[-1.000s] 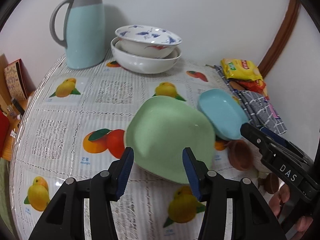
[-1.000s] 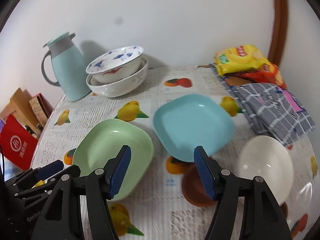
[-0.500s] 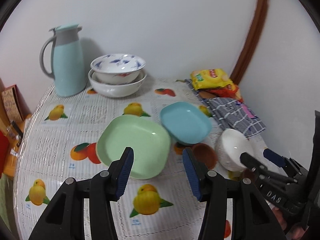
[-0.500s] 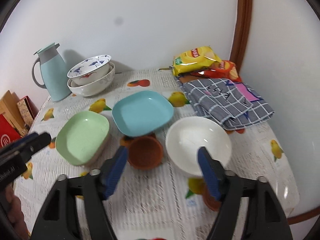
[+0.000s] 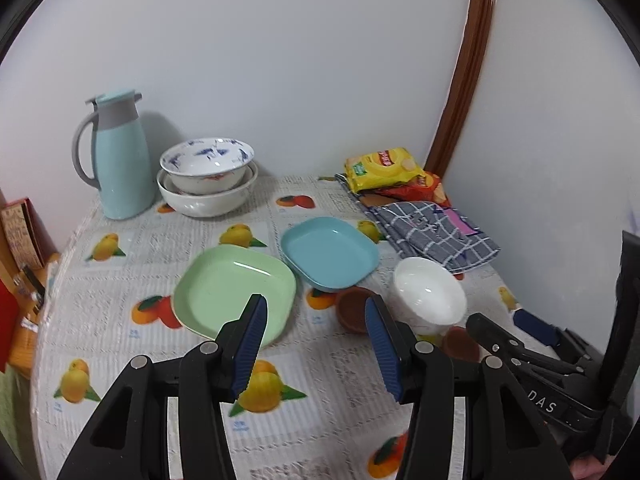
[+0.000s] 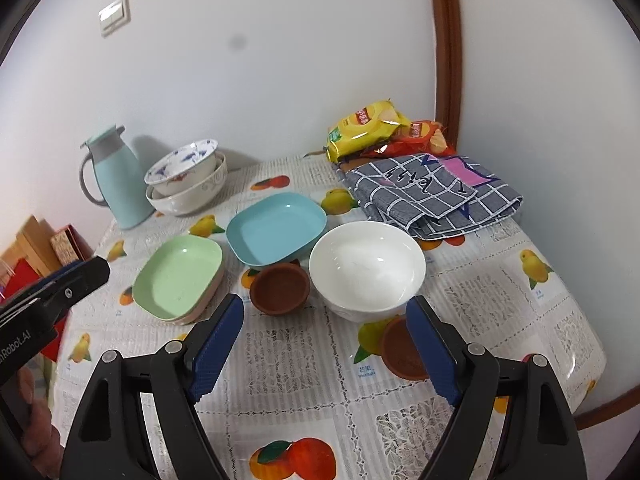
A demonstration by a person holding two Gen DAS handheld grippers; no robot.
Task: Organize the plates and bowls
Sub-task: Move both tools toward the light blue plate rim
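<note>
A green plate [image 5: 234,288] and a blue plate [image 5: 330,252] lie side by side mid-table. To their right stands a white bowl [image 5: 428,296], with a small brown bowl [image 5: 354,310] in front of the blue plate. My left gripper [image 5: 316,308] hovers open above the near table, short of the green plate, with nothing between its fingers. In the right wrist view, my right gripper [image 6: 326,312] hangs before the white bowl [image 6: 366,268] and brown bowl [image 6: 280,288]; its jaws are opening and hold nothing. A brown saucer [image 6: 400,348] lies by its right finger.
Two nested bowls [image 5: 206,176] and a pale blue thermos jug [image 5: 118,160] stand at the back left by the wall. Snack bags [image 5: 380,166] and a folded checked cloth [image 5: 436,232] fill the back right corner. The table's edge [image 6: 600,404] curves close on the right.
Both grippers have drawn back and up from the plates, so more of the table shows. The right gripper's jaws have spread wider. The dishes have not moved.
</note>
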